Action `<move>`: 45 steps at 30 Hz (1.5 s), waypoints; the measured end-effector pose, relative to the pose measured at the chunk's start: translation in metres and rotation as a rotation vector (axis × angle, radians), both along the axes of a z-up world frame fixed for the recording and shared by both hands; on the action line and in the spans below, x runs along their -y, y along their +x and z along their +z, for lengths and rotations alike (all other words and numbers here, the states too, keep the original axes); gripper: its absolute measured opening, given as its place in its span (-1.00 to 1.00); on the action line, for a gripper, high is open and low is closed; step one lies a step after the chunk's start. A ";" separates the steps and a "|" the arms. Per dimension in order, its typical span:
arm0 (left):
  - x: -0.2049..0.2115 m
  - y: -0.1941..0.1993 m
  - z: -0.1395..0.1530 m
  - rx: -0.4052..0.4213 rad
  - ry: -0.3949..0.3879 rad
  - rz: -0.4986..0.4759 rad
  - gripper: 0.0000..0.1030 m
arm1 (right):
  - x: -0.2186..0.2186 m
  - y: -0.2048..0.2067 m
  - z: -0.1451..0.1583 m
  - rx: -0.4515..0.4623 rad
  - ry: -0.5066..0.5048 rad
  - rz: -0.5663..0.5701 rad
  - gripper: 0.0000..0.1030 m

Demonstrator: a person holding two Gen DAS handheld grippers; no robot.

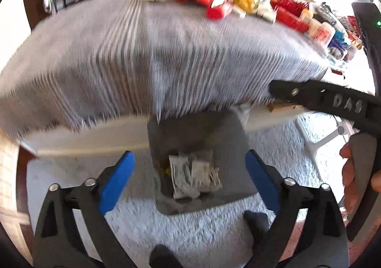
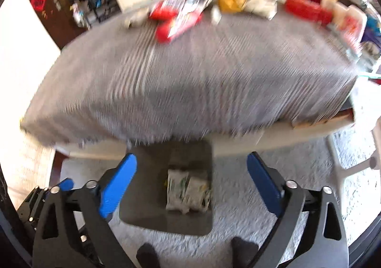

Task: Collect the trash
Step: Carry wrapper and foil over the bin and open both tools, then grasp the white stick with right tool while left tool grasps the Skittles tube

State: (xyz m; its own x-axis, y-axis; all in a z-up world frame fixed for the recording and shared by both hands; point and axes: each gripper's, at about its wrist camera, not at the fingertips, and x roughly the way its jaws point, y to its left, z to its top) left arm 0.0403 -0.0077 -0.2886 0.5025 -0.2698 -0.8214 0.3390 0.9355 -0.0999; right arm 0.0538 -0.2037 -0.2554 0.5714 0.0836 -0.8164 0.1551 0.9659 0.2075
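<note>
Covering most of both wrist views, a grey striped cloth point(image 1: 147, 58) lies over a white table point(image 1: 95, 141), motion-blurred throughout. Along its far edge, from 12 toward 2 o'clock, a row of red, yellow and white packages point(image 1: 238, 3) is piled; their labels are too smeared to read. Below the table's near edge, at 6 o'clock, a grey bin point(image 1: 197, 161) stands on a pale shaggy carpet point(image 1: 285, 149), partly tucked under the tabletop. White crumpled wrappers point(image 1: 193, 177) lie in its bottom. Dark furniture and cluttered shelves fill the room's back at 11 o'clock.

The left gripper point(image 1: 190, 180) hangs above the bin, blue fingers point(image 1: 116, 182) spread wide with nothing between them. The right gripper point(image 2: 191, 184) is likewise parted and empty over the same bin, wrappers showing in the gap. In the left view, the right gripper's black body reaches in from 3 o'clock, with the right hand point(image 1: 350, 172) around its handle.
</note>
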 end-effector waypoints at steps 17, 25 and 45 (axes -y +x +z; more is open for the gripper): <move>0.069 0.123 0.074 0.124 -0.024 -0.079 0.85 | 0.094 0.123 0.060 0.047 -0.023 -0.123 0.86; 0.099 0.187 0.065 0.115 0.009 -0.117 0.83 | 0.101 0.194 0.046 0.012 0.025 -0.099 0.75; 0.137 0.240 0.024 0.004 -0.015 -0.235 -0.22 | 0.087 0.256 0.005 -0.068 0.064 -0.020 -0.55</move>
State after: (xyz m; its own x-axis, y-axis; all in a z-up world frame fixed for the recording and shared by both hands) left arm 0.2805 -0.1451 -0.2646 0.4281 -0.3915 -0.8145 0.5474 0.8295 -0.1109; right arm 0.3093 -0.2909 -0.2502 0.5173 0.1258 -0.8465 0.1900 0.9476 0.2569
